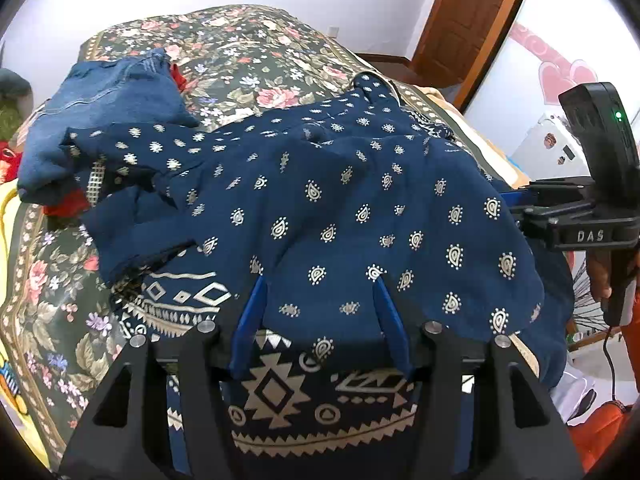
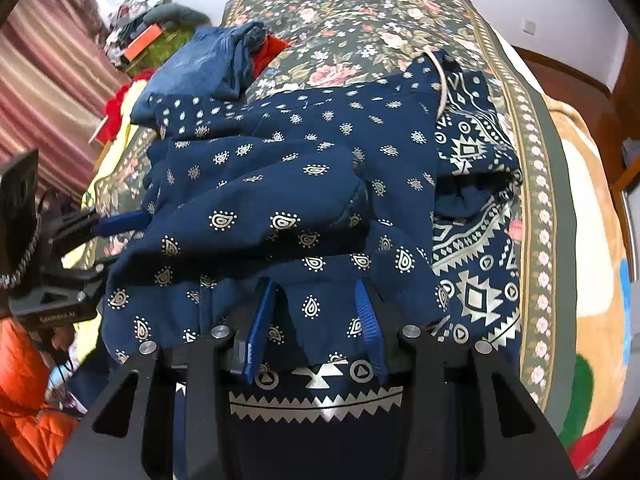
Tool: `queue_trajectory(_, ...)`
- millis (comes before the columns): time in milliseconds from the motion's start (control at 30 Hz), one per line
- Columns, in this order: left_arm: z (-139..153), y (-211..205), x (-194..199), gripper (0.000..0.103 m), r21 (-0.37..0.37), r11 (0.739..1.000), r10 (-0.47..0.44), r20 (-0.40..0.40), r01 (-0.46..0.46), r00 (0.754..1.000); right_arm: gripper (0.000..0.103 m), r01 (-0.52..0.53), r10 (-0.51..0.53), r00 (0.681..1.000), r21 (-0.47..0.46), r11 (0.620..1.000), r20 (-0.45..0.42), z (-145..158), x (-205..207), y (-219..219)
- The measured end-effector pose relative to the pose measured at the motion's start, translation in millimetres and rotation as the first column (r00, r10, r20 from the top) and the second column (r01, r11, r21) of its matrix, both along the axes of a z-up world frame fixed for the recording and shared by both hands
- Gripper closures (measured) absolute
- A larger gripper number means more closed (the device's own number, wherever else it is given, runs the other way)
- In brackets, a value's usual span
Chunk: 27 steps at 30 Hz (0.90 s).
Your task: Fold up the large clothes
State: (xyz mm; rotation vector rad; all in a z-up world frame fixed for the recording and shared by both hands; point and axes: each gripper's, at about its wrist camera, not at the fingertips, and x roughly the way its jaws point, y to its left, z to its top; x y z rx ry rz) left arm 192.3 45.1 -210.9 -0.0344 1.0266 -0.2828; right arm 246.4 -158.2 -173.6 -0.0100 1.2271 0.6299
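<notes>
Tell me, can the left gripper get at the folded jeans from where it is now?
Probably not directly. The left gripper has its fingers in the navy patterned garment, and the jeans lie farther back on the bed, beyond that heaped cloth.

The navy dress (image 1: 340, 208) is covering both pairs of blue fingertips (image 1: 256, 292) (image 2: 266, 292), hiding their grip. Jeans (image 1: 100, 112) are burying most of a red cloth (image 1: 66, 204).

- "DAS" stands in pale letters on the black body of the right gripper (image 1: 592, 235).
- The label on the left gripper (image 2: 52, 312) is too blurred to read.
</notes>
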Motion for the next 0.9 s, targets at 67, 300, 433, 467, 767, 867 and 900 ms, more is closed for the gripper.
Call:
queue_trajectory(67, 3.0, 3.9, -2.3, 0.046, -0.005, 1.000, 0.015, -0.001, -0.015, 1.000, 0.064, 0.015, -0.015, 1.000, 0.011, 1.000, -0.012, 3.8, 2.0, -2.1)
queue_trajectory(300, 23.0, 46.8, 2.0, 0.037, -0.022, 0.985, 0.173, 0.025, -0.173, 0.985, 0.062, 0.043, -0.043, 0.998, -0.006, 0.999, 0.046, 26.2, 9.4, -9.3)
queue_trajectory(433, 30.3, 88.9, 9.6, 0.036, -0.036, 0.950, 0.311, 0.050, -0.310, 0.949, 0.057, 0.093, -0.095, 0.991, 0.022, 0.995, 0.095, 41.5, 23.0, -20.6)
queue_trajectory(467, 30.0, 99.3, 12.2, 0.036, -0.036, 0.940, 0.340, 0.048, -0.339, 0.939, 0.056, 0.105, -0.108, 0.989, 0.029, 0.994, 0.097, 43.1, 26.8, -23.5)
queue_trajectory(767, 1.9, 161.5, 29.1, 0.034, -0.125, 0.871, 0.471, -0.065, -0.476, 0.880, 0.043, 0.260, -0.264, 0.961, 0.052, 0.964, 0.085, 31.2, 76.6, -54.5)
queue_trajectory(867, -17.9, 170.5, 37.8, 0.034, -0.172, 0.848, 0.486, -0.131, -0.502, 0.864, 0.043, 0.297, -0.299, 0.953, 0.048, 0.954, 0.042, 14.9, 94.4, -62.2)
queue_trajectory(900, -25.1, 173.3, 41.7, 0.034, -0.190, 0.840, 0.487, -0.150, -0.508, 0.861, 0.043, 0.310, -0.311, 0.950, 0.042, 0.950, 0.027, 8.3, 100.4, -64.4)
